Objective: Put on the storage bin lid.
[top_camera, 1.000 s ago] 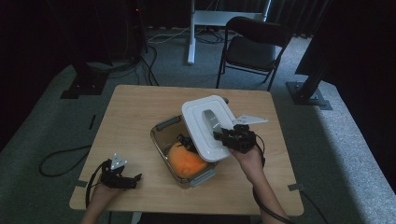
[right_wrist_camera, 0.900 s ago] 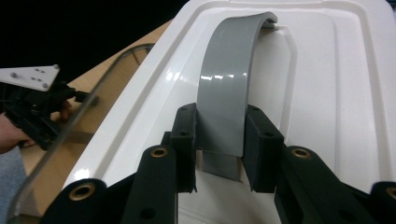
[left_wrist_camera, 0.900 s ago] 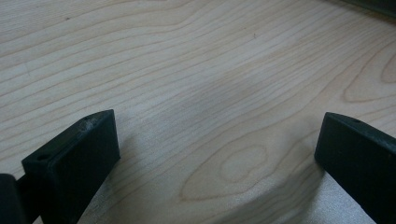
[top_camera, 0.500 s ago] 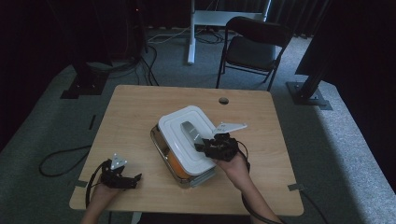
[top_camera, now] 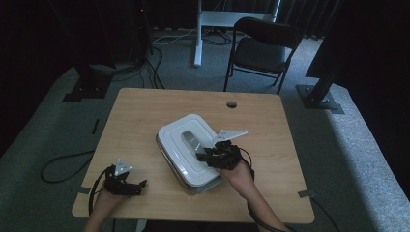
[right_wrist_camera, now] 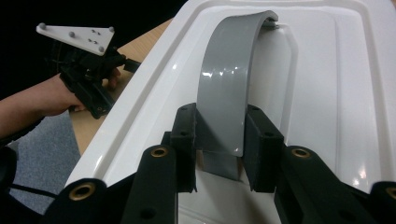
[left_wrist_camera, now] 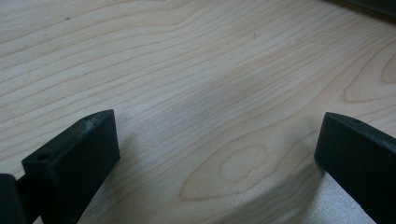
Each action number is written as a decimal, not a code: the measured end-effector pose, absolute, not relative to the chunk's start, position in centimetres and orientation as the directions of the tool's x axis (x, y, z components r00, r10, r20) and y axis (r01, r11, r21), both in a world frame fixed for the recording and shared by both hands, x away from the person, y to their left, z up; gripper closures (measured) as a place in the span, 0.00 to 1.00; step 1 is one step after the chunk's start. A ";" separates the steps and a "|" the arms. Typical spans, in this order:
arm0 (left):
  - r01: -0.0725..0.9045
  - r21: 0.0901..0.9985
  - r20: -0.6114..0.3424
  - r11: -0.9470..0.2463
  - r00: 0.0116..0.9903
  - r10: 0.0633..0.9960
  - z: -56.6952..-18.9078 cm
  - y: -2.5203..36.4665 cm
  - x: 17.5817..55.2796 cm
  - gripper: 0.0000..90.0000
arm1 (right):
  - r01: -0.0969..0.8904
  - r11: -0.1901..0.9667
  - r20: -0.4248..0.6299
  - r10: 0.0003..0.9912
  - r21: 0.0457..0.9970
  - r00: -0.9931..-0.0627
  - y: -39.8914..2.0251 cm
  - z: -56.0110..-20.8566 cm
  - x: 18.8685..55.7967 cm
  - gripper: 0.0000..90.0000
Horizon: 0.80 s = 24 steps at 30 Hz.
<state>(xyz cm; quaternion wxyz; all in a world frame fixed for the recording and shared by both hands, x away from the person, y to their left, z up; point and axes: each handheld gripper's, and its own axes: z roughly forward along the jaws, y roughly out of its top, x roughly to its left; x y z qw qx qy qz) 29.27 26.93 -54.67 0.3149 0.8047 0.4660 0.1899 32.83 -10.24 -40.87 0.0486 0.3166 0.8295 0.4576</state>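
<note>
The right claw [right_wrist_camera: 219, 140] is pinching the grey arched handle [right_wrist_camera: 229, 84] of the white lid [right_wrist_camera: 336, 93], with one black jaw pressing on each side of the strap. In the high view the right claw [top_camera: 209, 153] is positioned over the near right portion of the lid [top_camera: 181, 150], which is lying on the metal container [top_camera: 191, 186] near the middle of the wooden desk [top_camera: 145, 111]. The container's rim is showing just below the lid's near edge. The left claw [top_camera: 138, 186] is resting on the desk at its near left corner, well apart from the container. Its jaws are standing spread, with bare desk [left_wrist_camera: 187, 70] showing between them.
</note>
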 end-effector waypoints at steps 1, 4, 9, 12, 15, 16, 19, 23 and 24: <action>0.630 0.683 0.013 -0.369 0.494 0.869 -54.7 26.9 29.3 0.00 | 0.482 0.383 0.207 0.572 0.788 -0.794 -10.1 -40.9 32.9 0.76; 0.630 0.682 0.015 -0.371 0.496 0.868 -54.7 27.0 29.3 0.00 | 0.491 0.404 0.190 0.590 0.772 -0.784 -9.1 -40.9 33.3 0.76; 0.630 0.682 0.014 -0.371 0.496 0.868 -54.7 27.0 29.3 0.00 | 0.506 0.391 0.214 0.589 0.769 -0.779 -8.4 -41.4 33.6 0.76; 0.630 0.682 0.015 -0.371 0.496 0.868 -54.7 27.0 29.3 0.00 | 0.504 0.393 0.215 0.584 0.769 -0.783 -8.3 -41.4 33.3 0.76; 0.630 0.682 0.014 -0.371 0.496 0.868 -54.7 27.0 29.3 0.00 | 0.499 0.402 0.207 0.581 0.768 -0.787 -8.3 -41.5 33.0 0.76; 0.630 0.681 0.015 -0.372 0.496 0.868 -54.7 27.0 29.3 0.00 | 0.499 0.400 0.209 0.581 0.769 -0.787 -8.4 -41.5 32.8 0.76; 0.630 0.681 0.015 -0.373 0.497 0.868 -54.7 27.0 29.3 0.00 | 0.502 0.398 0.213 0.581 0.768 -0.786 -8.5 -41.5 32.8 0.76; 0.630 0.682 0.015 -0.372 0.496 0.868 -54.7 27.0 29.3 0.00 | 0.510 0.388 0.229 0.578 0.767 -0.784 -8.8 -41.7 32.6 0.76; 0.630 0.682 0.015 -0.372 0.496 0.868 -54.7 27.0 29.3 0.00 | 0.516 0.374 0.252 0.565 0.771 -0.785 -9.0 -42.0 32.7 0.76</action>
